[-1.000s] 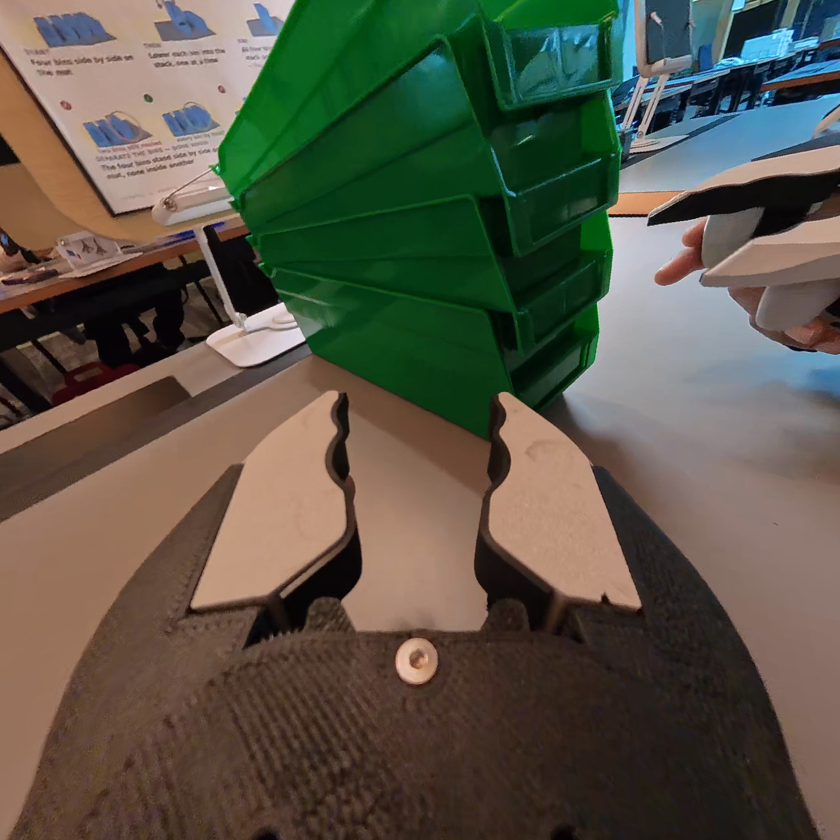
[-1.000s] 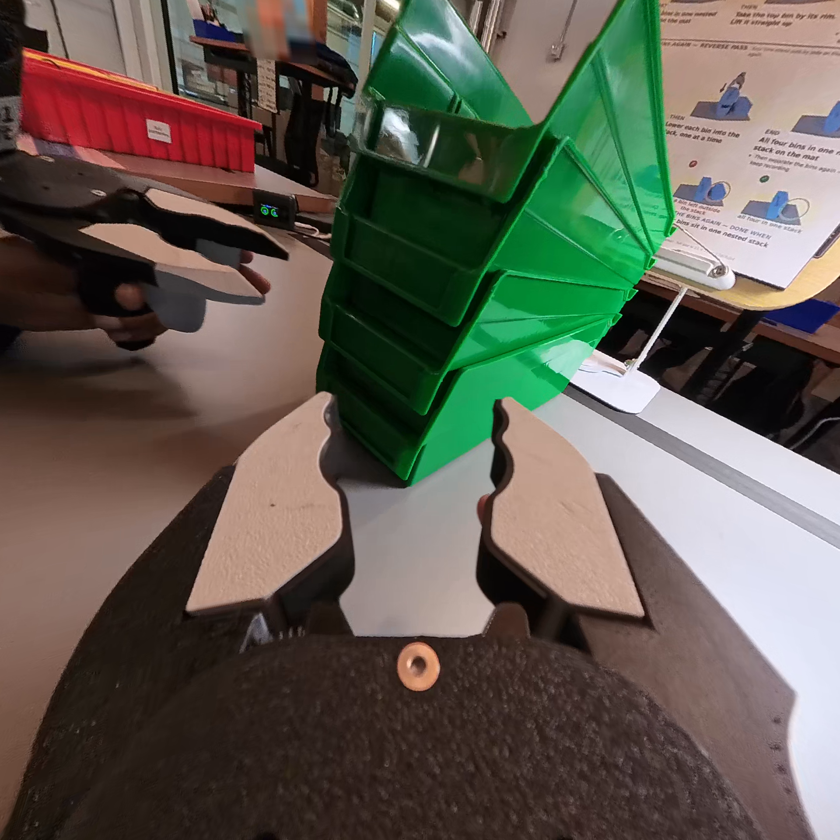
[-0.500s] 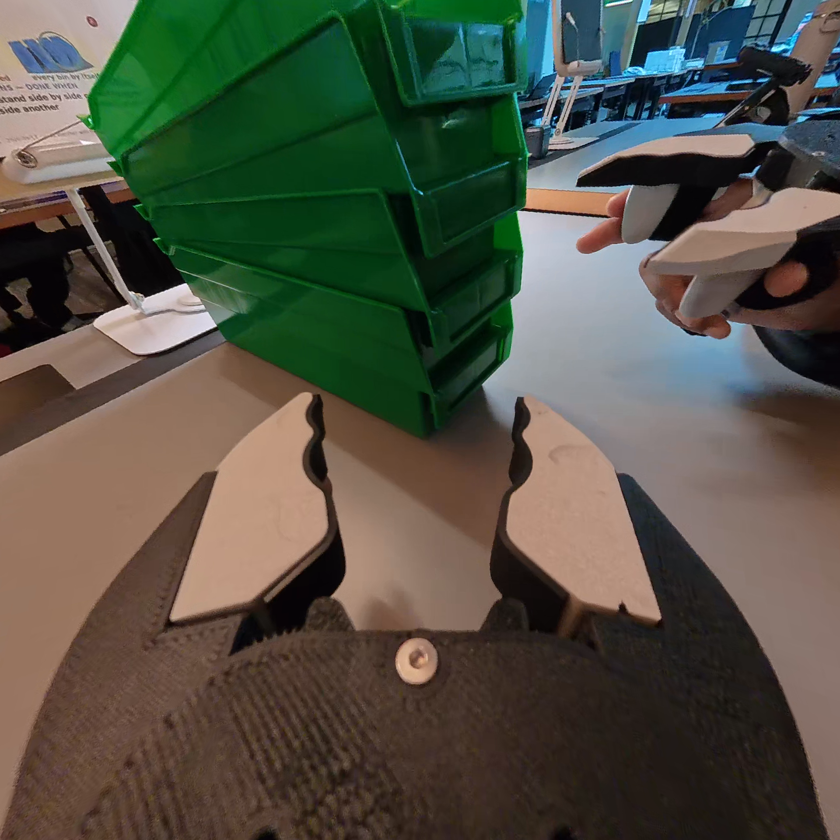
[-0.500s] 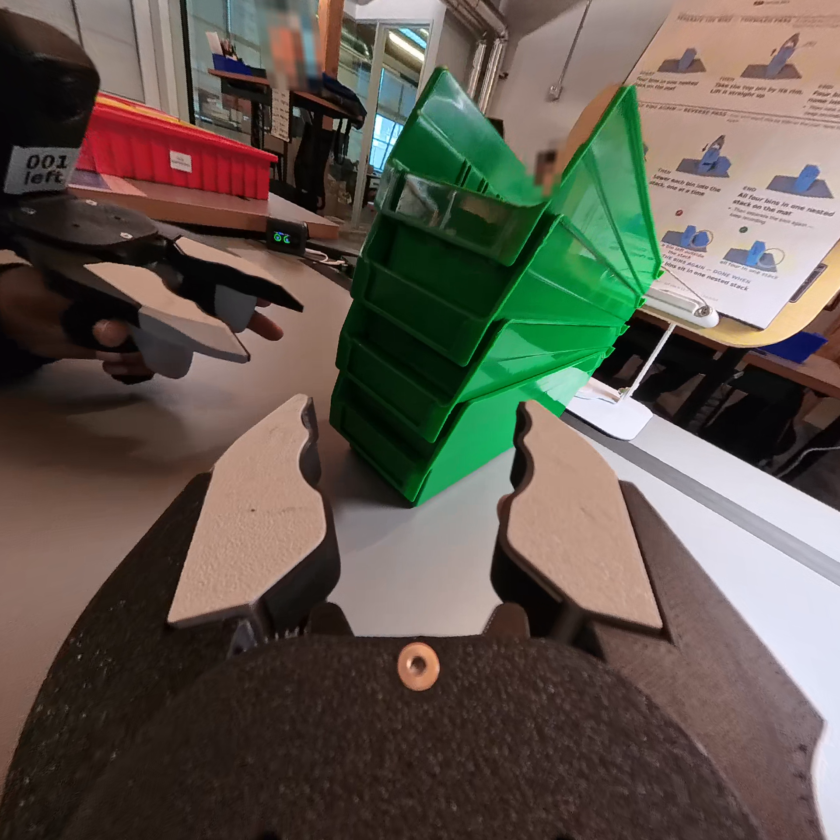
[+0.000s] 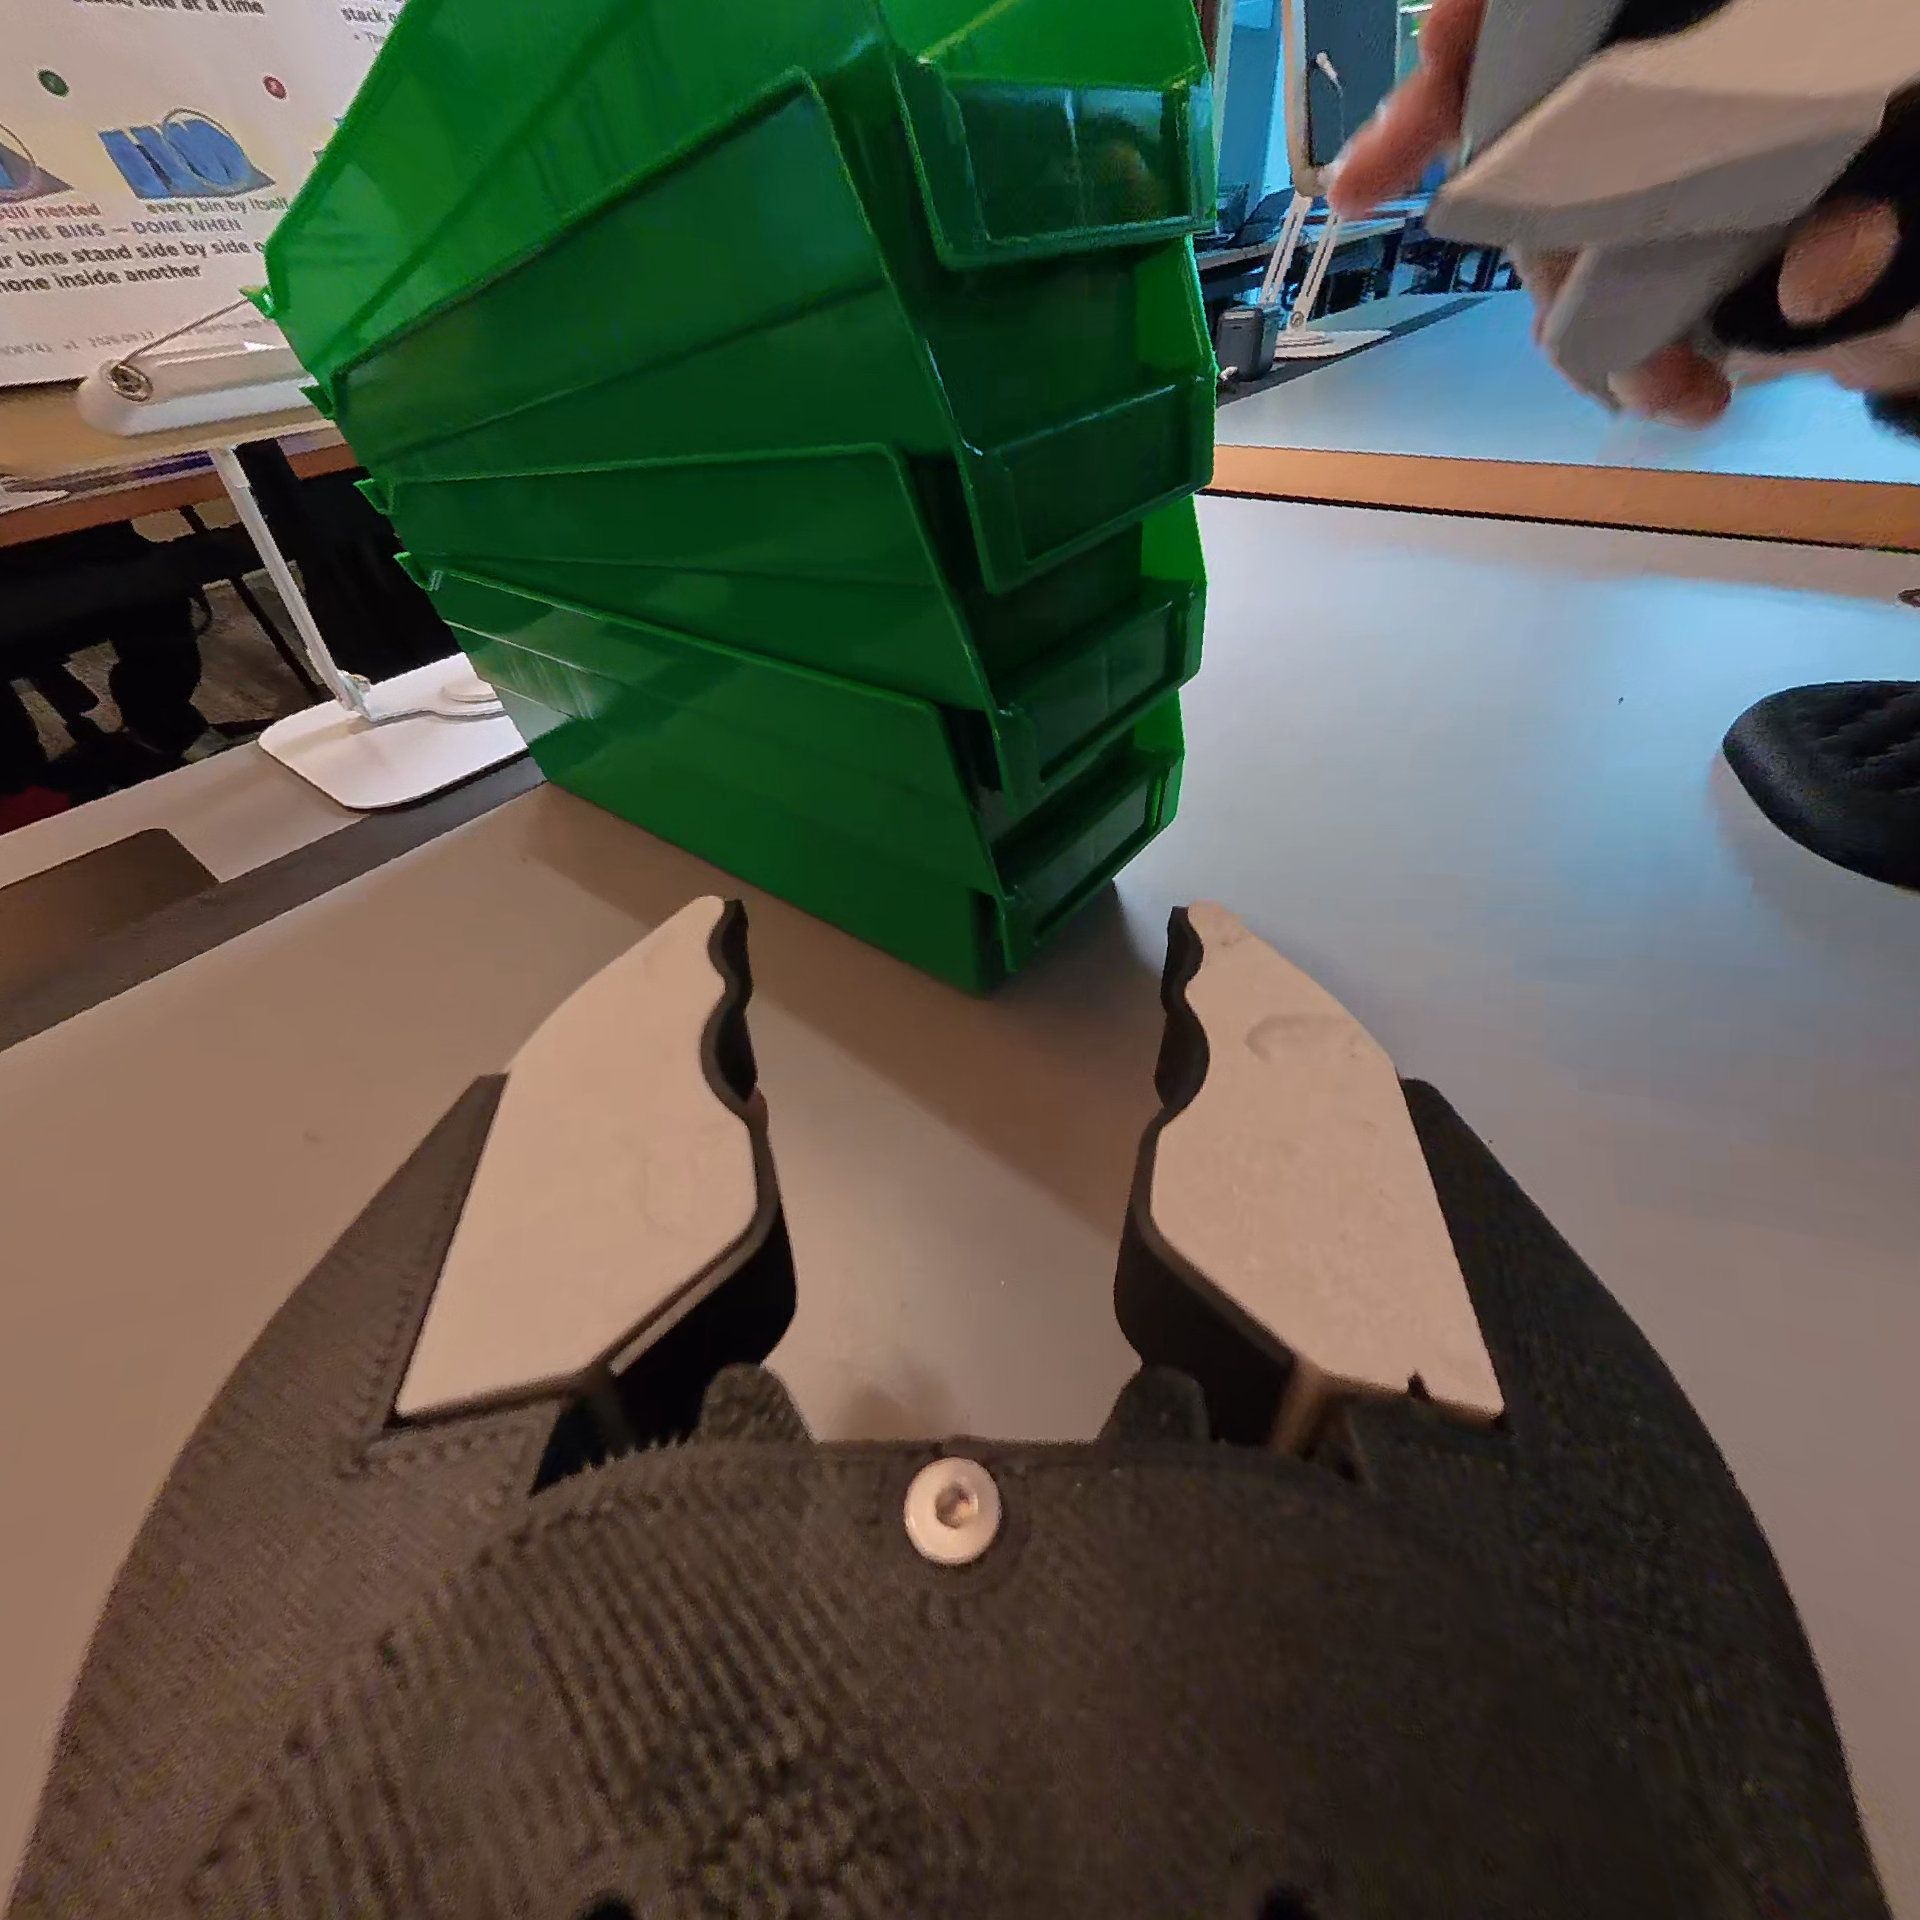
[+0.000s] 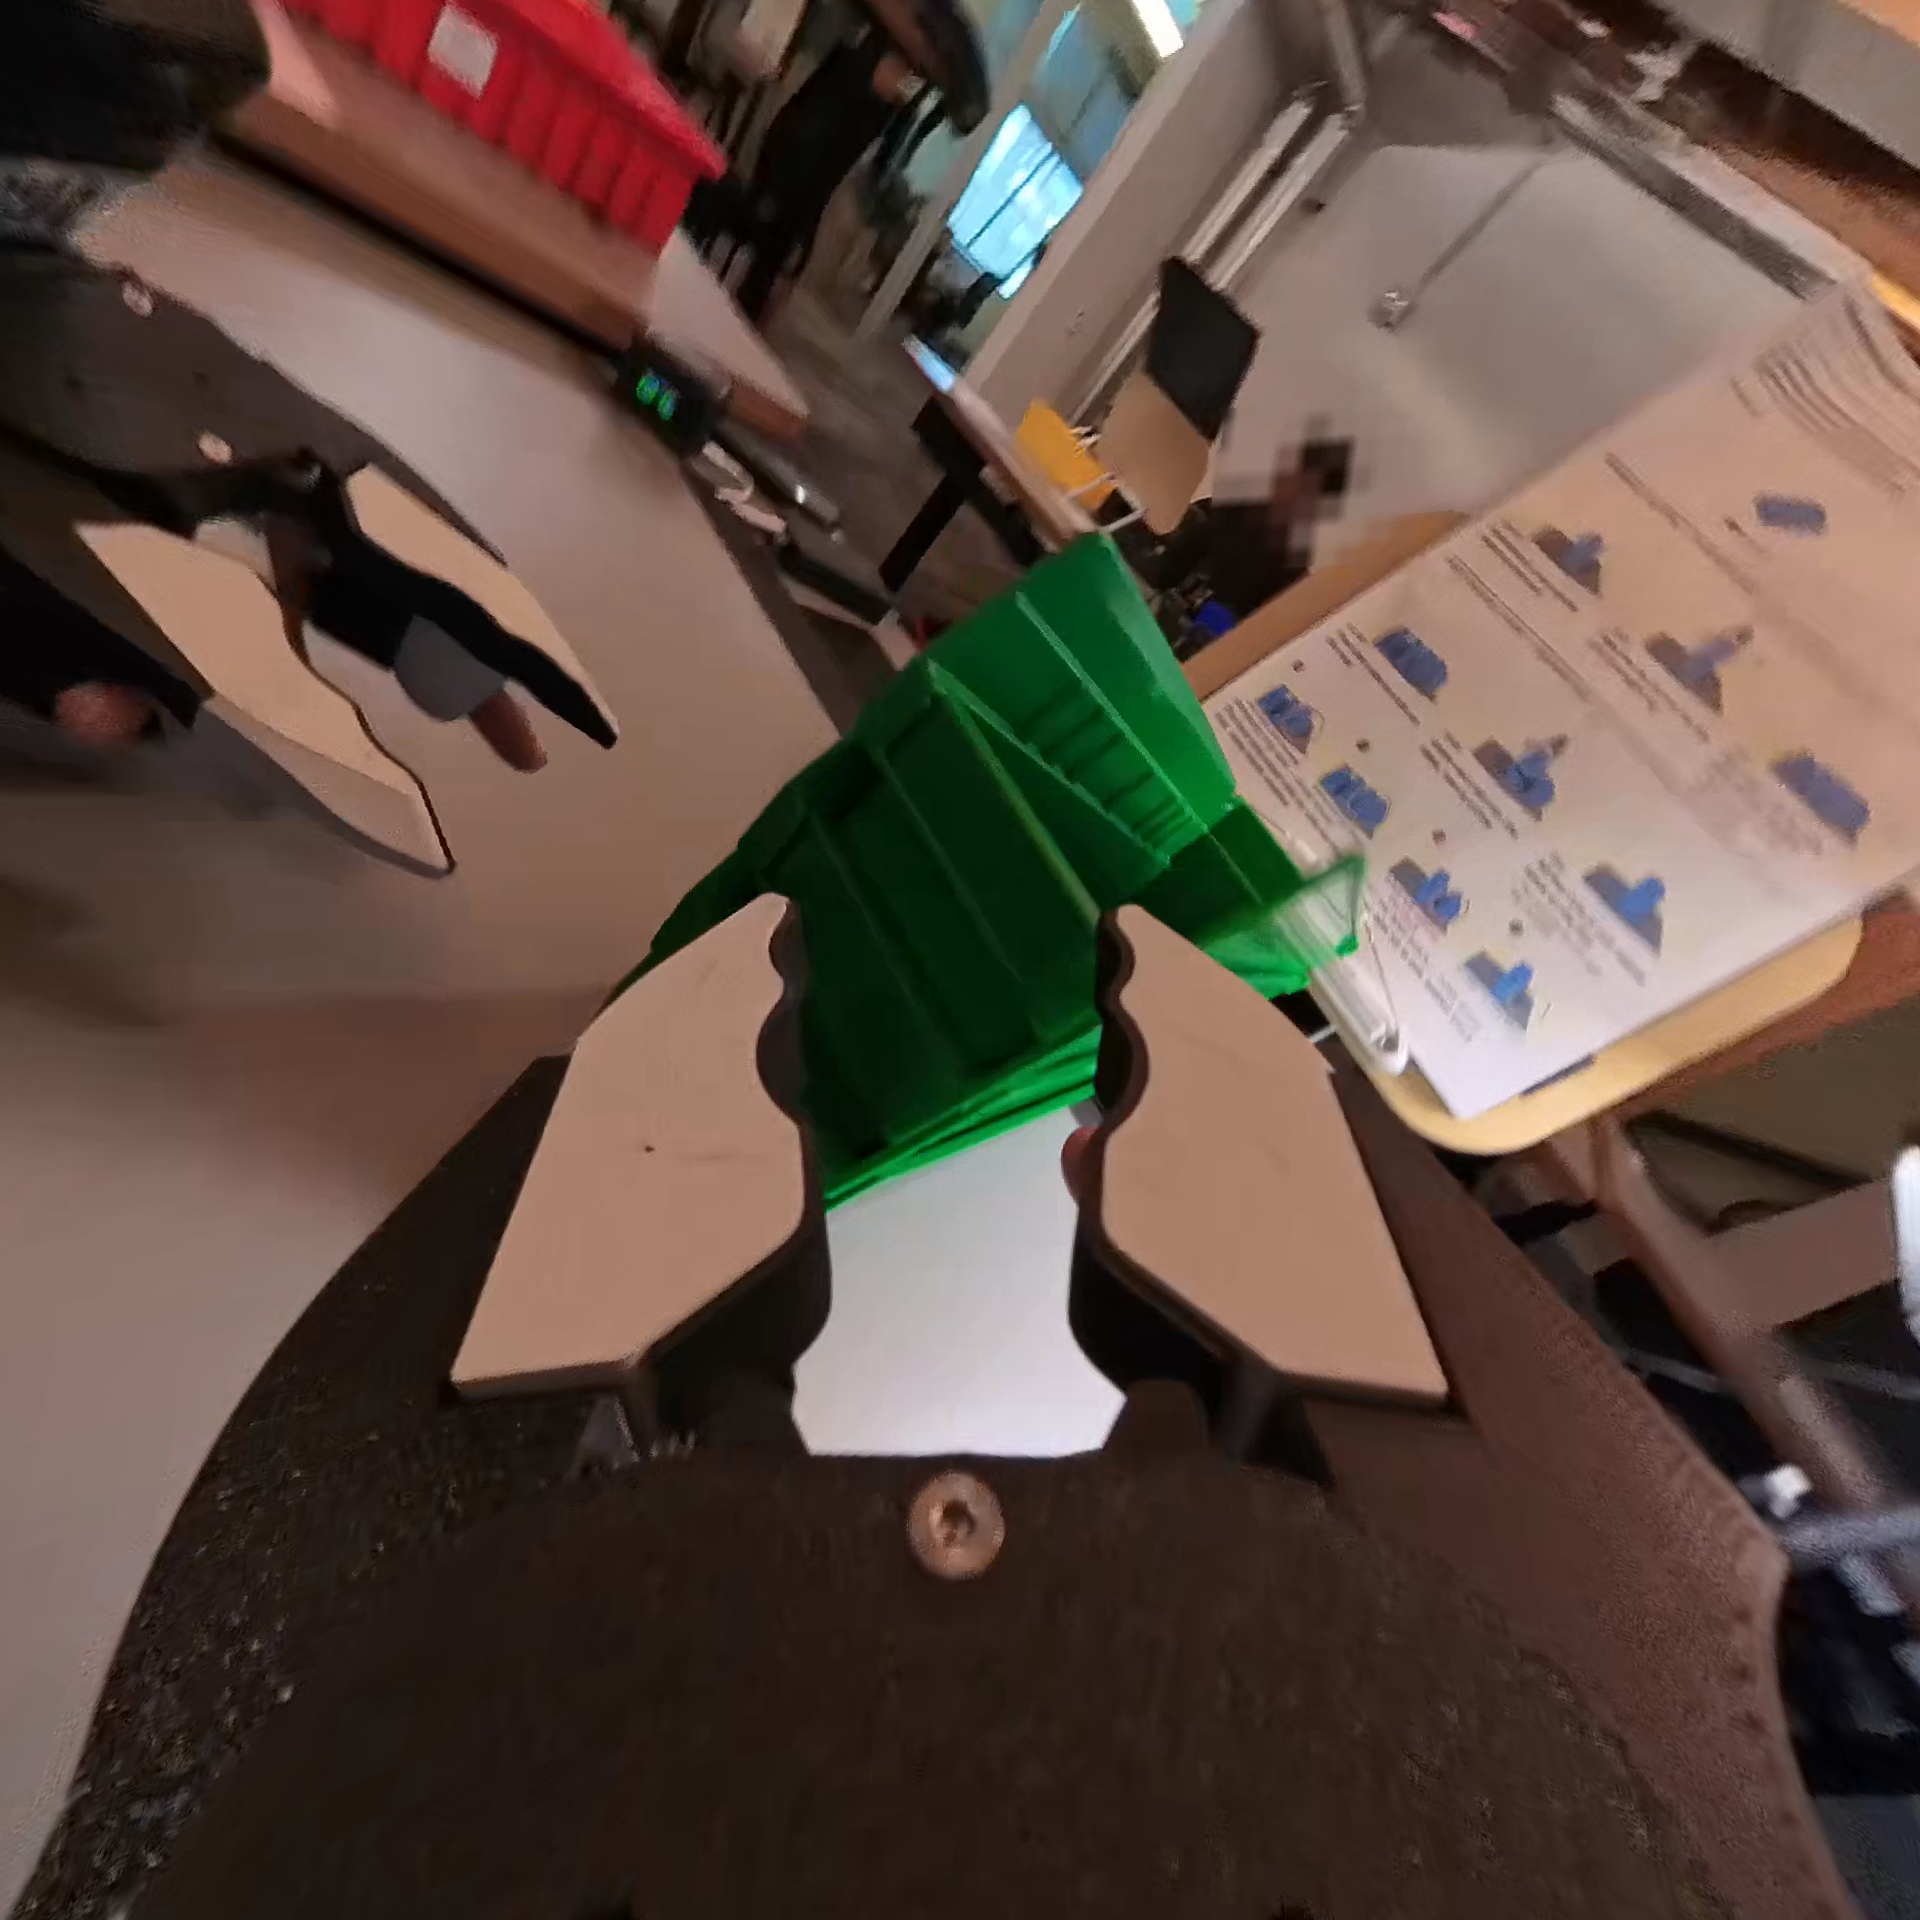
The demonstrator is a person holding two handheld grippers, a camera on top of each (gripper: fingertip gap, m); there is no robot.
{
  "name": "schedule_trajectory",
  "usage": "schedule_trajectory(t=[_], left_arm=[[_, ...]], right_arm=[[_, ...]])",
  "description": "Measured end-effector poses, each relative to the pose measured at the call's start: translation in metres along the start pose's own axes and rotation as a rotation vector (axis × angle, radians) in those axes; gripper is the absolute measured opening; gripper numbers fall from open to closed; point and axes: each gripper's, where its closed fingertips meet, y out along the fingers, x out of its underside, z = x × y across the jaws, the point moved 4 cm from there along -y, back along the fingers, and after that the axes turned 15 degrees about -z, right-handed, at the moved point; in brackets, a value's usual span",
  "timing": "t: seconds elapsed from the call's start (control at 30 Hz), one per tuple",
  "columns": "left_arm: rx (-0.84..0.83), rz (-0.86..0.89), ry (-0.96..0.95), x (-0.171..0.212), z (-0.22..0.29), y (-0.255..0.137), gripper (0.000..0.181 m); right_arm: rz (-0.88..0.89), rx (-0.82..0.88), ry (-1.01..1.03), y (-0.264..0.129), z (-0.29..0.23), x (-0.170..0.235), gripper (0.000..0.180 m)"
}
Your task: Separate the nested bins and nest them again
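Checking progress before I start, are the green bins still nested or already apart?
Nested. The green bins sit one inside another in a single leaning stack on the table; none stands alone.

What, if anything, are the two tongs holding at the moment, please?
Nothing: the left tongs and right tongs are both open, clear of the green bins.

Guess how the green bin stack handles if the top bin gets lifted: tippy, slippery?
The green bin stack probably tips easily: it stands tall, fanned and leaning. Glossy plastic suggests a slippery grip. The thin walls look light, so lower bins may lift along unless the open left gripper steadies them.
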Motion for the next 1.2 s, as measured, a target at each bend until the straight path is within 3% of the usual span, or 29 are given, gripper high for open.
schedule_trajectory(t=[0.17,0.37,0.67,1.0,1.2], left_arm=[[0.023,-0.026,0.000,0.002,0.005,0.000,0.077],[0.050,-0.031,-0.005,0.002,0.008,-0.002,0.077],[0.068,-0.028,0.012,0.001,0.013,-0.004,0.076],[0.054,-0.023,0.006,0.000,0.011,-0.006,0.075],[0.050,-0.021,0.010,0.000,0.010,-0.007,0.075]], right_arm=[[-0.208,-0.059,-0.370,0.027,-0.003,-0.034,0.054],[-0.579,-0.132,-0.607,0.069,0.005,-0.023,0.048],[-0.747,-0.356,-0.528,0.081,0.009,-0.017,0.031],[-0.737,-0.453,-0.463,0.072,0.035,-0.038,0.030],[-0.681,-0.397,-0.429,0.060,0.066,-0.061,0.030]])
